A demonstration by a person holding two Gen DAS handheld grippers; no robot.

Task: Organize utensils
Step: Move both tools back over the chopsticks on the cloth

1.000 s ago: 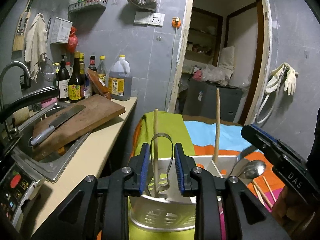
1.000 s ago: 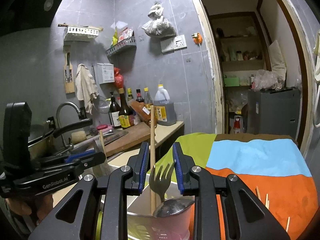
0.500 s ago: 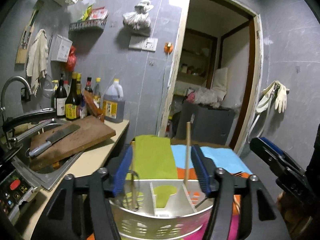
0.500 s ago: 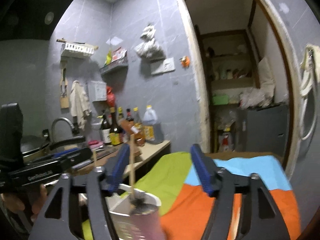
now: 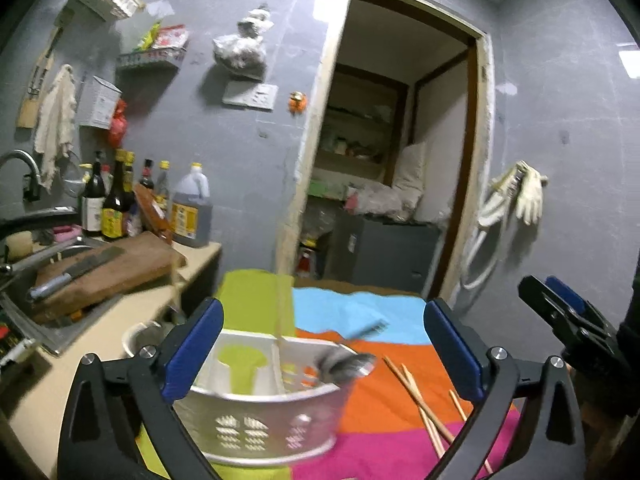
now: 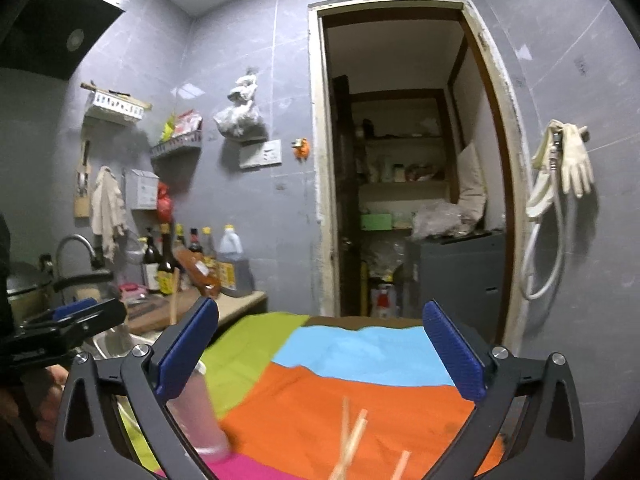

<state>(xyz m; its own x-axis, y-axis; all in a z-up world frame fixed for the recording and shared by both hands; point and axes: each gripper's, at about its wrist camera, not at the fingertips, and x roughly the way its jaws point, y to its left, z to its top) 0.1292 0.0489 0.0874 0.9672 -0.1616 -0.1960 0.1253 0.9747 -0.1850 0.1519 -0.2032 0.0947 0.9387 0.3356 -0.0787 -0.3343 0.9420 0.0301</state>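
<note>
Left wrist view: a patchwork tablecloth (image 5: 360,364) of green, blue, orange and pink covers the table, and on it, between the spread blue pads of the left gripper (image 5: 320,354), stands a white perforated utensil caddy (image 5: 264,408) with divided compartments. A steel spoon (image 5: 348,362) and a fork (image 5: 366,330) lean out of its right-hand section, while one wooden chopstick (image 5: 282,312) stands upright near the middle divider. Loose chopsticks (image 5: 420,404) lie on the orange and pink panels just beside the caddy. Both tools are released: the left gripper's jaws are wide apart and empty, and in the right wrist view the right gripper (image 6: 320,354) likewise gapes over the cloth, with a pink cup (image 6: 196,412) by its left finger and blurred chopsticks (image 6: 352,440) below. The remaining sticks look light, stiff and thin; lying flat on soft fabric, they would likely roll or slip, so a pinch near mid-length, across the shaft, seems safest.
</note>
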